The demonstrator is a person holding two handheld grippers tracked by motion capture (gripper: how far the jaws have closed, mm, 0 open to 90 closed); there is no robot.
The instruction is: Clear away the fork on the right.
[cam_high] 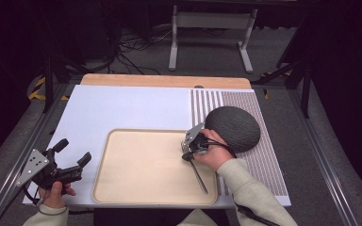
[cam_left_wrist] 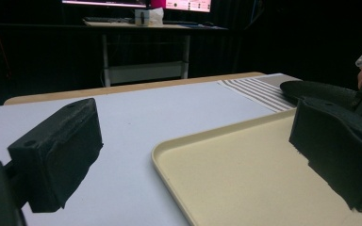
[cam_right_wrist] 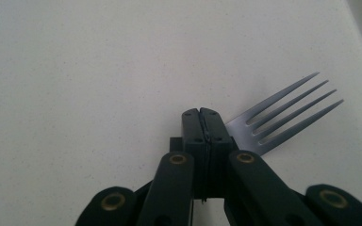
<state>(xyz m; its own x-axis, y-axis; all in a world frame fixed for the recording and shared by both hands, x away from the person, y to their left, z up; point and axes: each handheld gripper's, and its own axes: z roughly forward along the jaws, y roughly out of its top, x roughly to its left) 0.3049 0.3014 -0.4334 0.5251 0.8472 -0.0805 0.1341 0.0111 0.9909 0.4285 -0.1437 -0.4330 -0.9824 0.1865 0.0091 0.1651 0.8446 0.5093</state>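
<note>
Right gripper [cam_right_wrist: 201, 115] clamped on one fork [cam_right_wrist: 283, 113], over one tray [cam_high: 122, 188]; one dome [cam_high: 233, 128] beside it. Left gripper [cam_high: 73, 153] jaws apart, empty.

You work in a dark room; the far side is close to black, and light falls mainly on the table [cam_high: 122, 110] before you; its top is a white board with a bare wooden strip [cam_high: 165, 80] along the far edge; grey carpet [cam_high: 283, 52] covers the floor beyond it; a white metal stand [cam_high: 212, 21] on two feet rests there, with loose black cables [cam_high: 134, 47] on the floor to its left; yellow-and-black tape [cam_high: 37, 87] marks the floor at the left; from low down, lit screens [cam_left_wrist: 136, 3] glow atop a distant desk [cam_left_wrist: 146, 24].
</note>
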